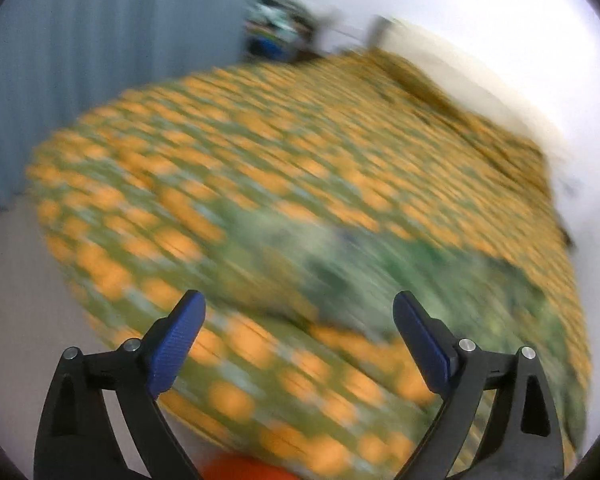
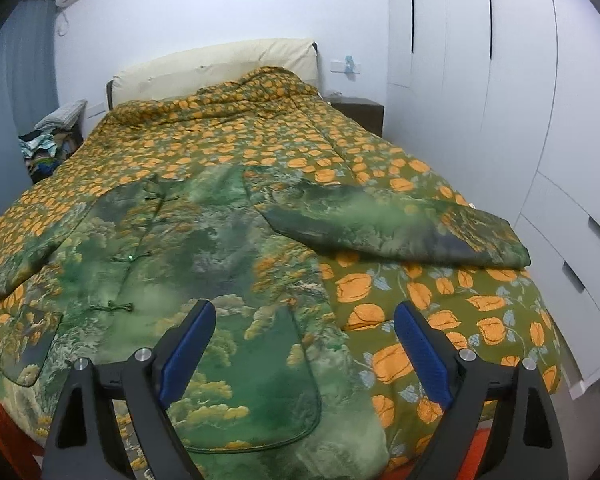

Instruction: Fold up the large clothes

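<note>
Fold not begun — jacket (image 2: 188, 248) flat on bed (image 2: 460, 308), sleeve (image 2: 400, 232) out; both claws, left (image 1: 300, 320) and right (image 2: 304, 328), released — next, grasp sleeve.

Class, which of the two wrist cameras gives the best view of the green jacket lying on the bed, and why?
The right wrist view. There the green jacket is sharp, spread flat on the orange-patterned quilt, with knot buttons, a pocket and one sleeve stretched right. The left wrist view is motion-blurred, so the jacket shows only as a green smear.

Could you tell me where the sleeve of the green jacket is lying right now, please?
In the right wrist view, the sleeve stretches out to the right across the orange-flowered quilt, toward the white wardrobe.
</note>
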Demonstrator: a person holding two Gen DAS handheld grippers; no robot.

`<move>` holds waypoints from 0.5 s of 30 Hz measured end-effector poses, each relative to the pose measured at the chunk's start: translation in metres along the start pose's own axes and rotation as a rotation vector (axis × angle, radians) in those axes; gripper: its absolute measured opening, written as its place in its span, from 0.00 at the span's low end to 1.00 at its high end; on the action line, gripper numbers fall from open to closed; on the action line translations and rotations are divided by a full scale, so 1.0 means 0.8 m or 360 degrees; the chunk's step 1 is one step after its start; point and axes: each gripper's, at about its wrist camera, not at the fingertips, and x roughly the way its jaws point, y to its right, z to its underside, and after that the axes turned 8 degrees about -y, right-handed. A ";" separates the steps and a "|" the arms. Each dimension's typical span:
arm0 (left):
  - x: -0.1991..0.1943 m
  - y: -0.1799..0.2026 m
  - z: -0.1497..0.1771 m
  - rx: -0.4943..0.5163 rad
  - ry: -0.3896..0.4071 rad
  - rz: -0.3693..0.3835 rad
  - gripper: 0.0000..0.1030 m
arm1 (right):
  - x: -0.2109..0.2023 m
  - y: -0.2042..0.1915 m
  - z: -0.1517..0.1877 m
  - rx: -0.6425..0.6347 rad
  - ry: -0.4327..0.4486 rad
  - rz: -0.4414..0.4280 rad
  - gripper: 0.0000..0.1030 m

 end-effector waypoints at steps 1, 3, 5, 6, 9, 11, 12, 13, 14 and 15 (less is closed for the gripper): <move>0.008 0.020 0.014 0.0042 -0.0044 0.0069 0.93 | 0.002 0.001 -0.002 -0.0001 -0.0007 0.0000 0.87; 0.022 0.071 0.049 0.0143 -0.0129 0.0201 0.93 | 0.006 0.005 -0.003 -0.0002 -0.0019 0.0006 0.87; 0.036 0.116 0.077 0.0224 -0.0201 0.0301 0.93 | 0.014 0.010 -0.002 -0.0013 -0.0023 0.0023 0.88; 0.047 0.139 0.092 0.0276 -0.0232 0.0339 0.93 | 0.018 0.011 -0.001 -0.0024 -0.0026 0.0032 0.88; 0.076 0.189 0.127 0.0391 -0.0238 0.0322 0.93 | 0.038 0.015 0.006 -0.0060 -0.0036 0.0061 0.88; 0.094 0.205 0.147 0.0443 -0.0218 0.0282 0.93 | 0.052 0.018 0.013 -0.0056 -0.0057 0.0057 0.88; 0.103 0.211 0.158 0.0481 -0.0202 0.0253 0.93 | 0.060 0.021 0.017 -0.0029 -0.0085 0.0023 0.88; 0.108 0.211 0.165 0.0516 -0.0189 0.0221 0.93 | 0.063 0.023 0.019 -0.0009 -0.0101 -0.0006 0.88; 0.116 0.212 0.172 0.0555 -0.0182 0.0186 0.93 | 0.067 0.024 0.020 0.0004 -0.0116 -0.0031 0.88; 0.125 0.208 0.175 0.0580 -0.0190 0.0154 0.93 | 0.069 0.023 0.020 0.0001 -0.0125 -0.0040 0.88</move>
